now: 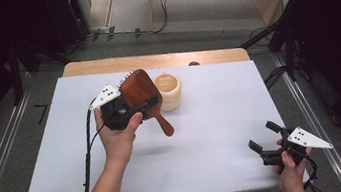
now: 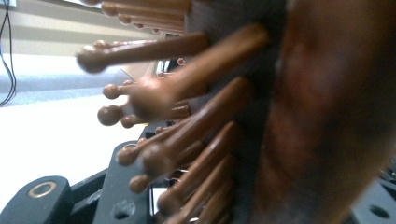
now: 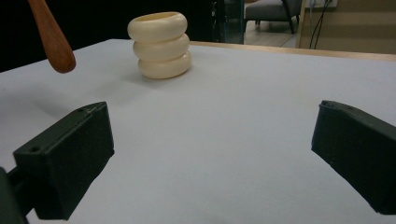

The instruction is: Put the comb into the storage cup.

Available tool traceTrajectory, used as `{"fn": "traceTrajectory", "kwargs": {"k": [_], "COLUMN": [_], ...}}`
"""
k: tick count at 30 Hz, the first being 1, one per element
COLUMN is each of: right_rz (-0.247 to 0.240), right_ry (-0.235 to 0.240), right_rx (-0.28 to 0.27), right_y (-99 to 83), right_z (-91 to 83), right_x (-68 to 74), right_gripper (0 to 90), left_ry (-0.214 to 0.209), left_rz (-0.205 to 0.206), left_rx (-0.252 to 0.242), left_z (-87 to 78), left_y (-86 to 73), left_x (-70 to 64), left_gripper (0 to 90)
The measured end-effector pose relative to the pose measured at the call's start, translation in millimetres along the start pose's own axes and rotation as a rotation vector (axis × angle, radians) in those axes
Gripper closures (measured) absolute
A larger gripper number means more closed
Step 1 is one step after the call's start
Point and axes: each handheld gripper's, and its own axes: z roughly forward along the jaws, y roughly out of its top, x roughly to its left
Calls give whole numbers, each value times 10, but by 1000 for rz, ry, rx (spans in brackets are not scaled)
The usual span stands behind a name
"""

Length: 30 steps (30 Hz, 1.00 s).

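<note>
Left gripper point(image 1: 127, 109) clamped on brush point(image 1: 140, 92), held aloft just beside cup point(image 1: 168, 91), handle pointing down. Right gripper point(image 1: 271, 145) idle near table point(image 1: 214, 135) edge, jaws wide, holding nothing. Best lowered handle-first, centred over cup mouth, grip kept firm.

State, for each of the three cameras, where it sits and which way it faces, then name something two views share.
High view: above the table, looking down; forearms, left gripper clamping wooden hairbrush.
Left gripper view: on that gripper, facing brush bristles.
Right gripper view: low, between open jaws, facing cream ribbed cup.
Shared: cup, brush handle.
</note>
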Motion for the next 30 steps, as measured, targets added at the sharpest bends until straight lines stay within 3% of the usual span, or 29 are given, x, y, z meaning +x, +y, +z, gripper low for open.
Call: {"fn": "traceTrajectory", "kwargs": {"k": [6,19,30], "right_rz": [-17,-9,-17], "right_ry": [4,11,15], "right_rx": [11,7,5], "right_y": [-9,-28,-32], "right_z": [26,34,45], "right_x": [22,17,22], "right_gripper": [0,0,0], "left_ry": [-3,27,26], "left_rz": [-22,-12,-16], "left_rx": [-16,-25,-43], "left_z": [14,69,141], "left_y": [60,248,375], "left_x": [41,130,185], "left_gripper": [525,525,525]}}
